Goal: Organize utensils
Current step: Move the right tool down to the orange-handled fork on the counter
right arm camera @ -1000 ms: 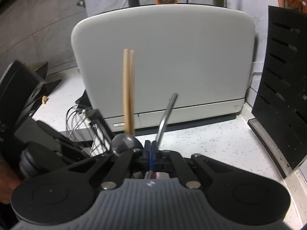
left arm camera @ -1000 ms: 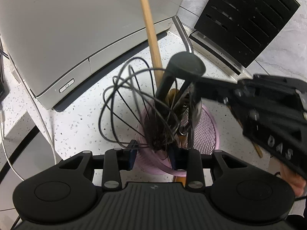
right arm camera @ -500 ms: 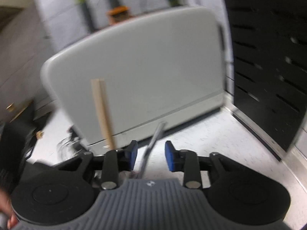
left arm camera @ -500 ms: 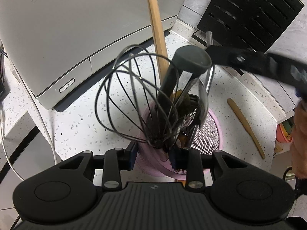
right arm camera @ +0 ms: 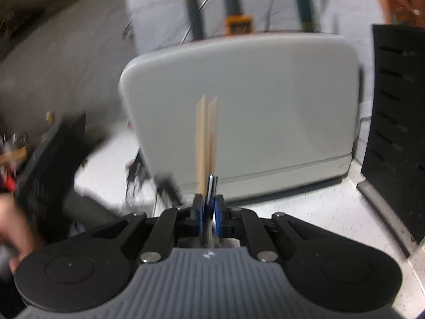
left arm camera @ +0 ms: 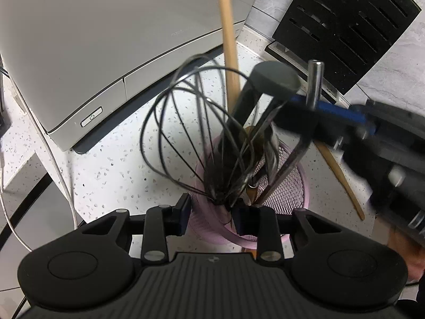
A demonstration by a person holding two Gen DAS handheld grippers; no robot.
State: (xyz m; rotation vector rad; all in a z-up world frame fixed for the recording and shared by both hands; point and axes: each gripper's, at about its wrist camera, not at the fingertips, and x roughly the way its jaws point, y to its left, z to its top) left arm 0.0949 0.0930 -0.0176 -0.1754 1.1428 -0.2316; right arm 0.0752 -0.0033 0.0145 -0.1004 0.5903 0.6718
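A pink mesh utensil holder [left arm camera: 289,194] stands on the speckled counter. It holds a wire whisk [left arm camera: 186,133], a black-handled tool [left arm camera: 273,77], wooden chopsticks [left arm camera: 228,34] and a metal-handled utensil [left arm camera: 314,79]. My left gripper [left arm camera: 212,214] is shut on the holder's near rim. My right gripper [right arm camera: 208,207] reaches in from the right in the left wrist view [left arm camera: 318,111] and is shut on the metal handle [right arm camera: 211,186], with the chopsticks [right arm camera: 205,133] just behind it.
A grey appliance [left arm camera: 106,40] stands behind the holder and also shows in the right wrist view [right arm camera: 252,106]. A black slotted rack [left arm camera: 345,24] leans at the right. A wooden spatula [left arm camera: 342,180] lies on the counter to the right of the holder. A white cable [left arm camera: 61,172] runs at the left.
My right gripper opened and let go of the metal handle, pulled back, then came in again and closed on it. My left gripper kept its hold on the holder.
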